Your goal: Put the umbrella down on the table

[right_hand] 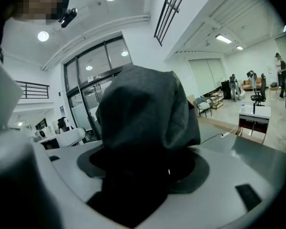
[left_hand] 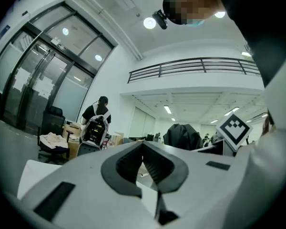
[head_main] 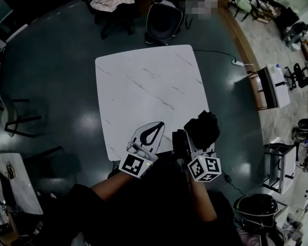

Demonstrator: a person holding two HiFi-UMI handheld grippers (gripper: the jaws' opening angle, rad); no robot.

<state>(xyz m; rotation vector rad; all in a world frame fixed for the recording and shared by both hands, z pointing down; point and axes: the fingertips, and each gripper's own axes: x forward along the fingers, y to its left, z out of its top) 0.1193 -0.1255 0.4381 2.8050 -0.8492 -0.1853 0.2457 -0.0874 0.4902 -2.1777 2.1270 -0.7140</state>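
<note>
The right gripper's (head_main: 191,143) jaws are clamped on the folded black umbrella (right_hand: 148,113), which sticks out ahead of them along the gripper's own line. In the head view it hangs over the lower right corner of the white table (head_main: 143,81); whether it touches the top I cannot tell. The left gripper (head_main: 155,129), just beside it at lower centre, is closed on nothing. Setting it down looks like the right gripper's job.

No legible text, brand, number or sign in any view. Only printed marks: black-and-white square code patterns on left marker cube (head_main: 135,165) and right marker cube (head_main: 205,168). Patterns only, no letters or digits. Worktop (head_main: 143,86) bears no print.
</note>
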